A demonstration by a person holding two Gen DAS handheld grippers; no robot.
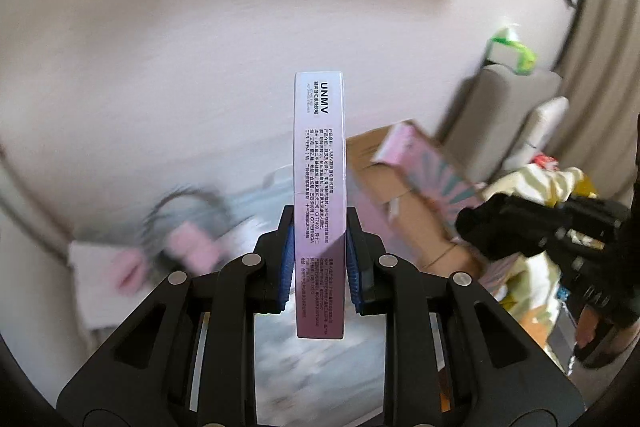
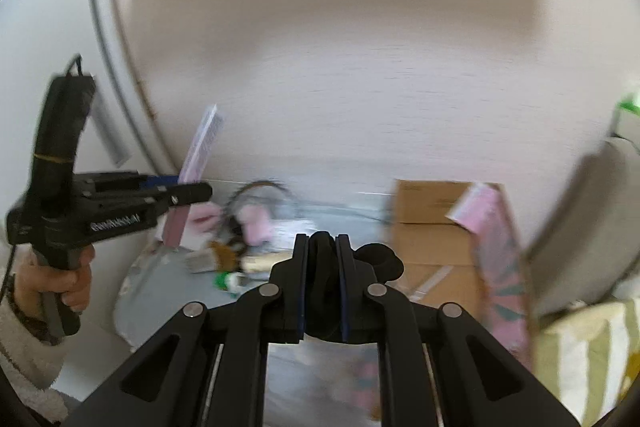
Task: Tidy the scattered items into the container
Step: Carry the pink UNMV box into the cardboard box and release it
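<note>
My left gripper (image 1: pixel 320 215) is shut on a slim white-to-pink box (image 1: pixel 319 147) printed "UNMV", held edge-on and upright in the air. The right wrist view shows the same gripper (image 2: pixel 188 187) at the left in a person's hand (image 2: pixel 72 283), with the slim box (image 2: pixel 202 147) sticking up from it. My right gripper (image 2: pixel 322 239) is shut on a soft black object (image 2: pixel 380 259) that bulges out to the right of the pads. An open cardboard box (image 2: pixel 428 227) stands ahead on the right, against the wall. In the left wrist view it (image 1: pixel 404 211) lies right of my fingers.
A pink patterned carton (image 2: pixel 500 259) leans in the cardboard box. Blurred small items lie on the grey surface: pink fluffy headphones (image 2: pixel 256 219), a brown thing (image 2: pixel 224 255), a green-and-white piece (image 2: pixel 228 279). A grey armchair (image 2: pixel 592 227) and yellow-striped cloth (image 2: pixel 588 347) are on the right.
</note>
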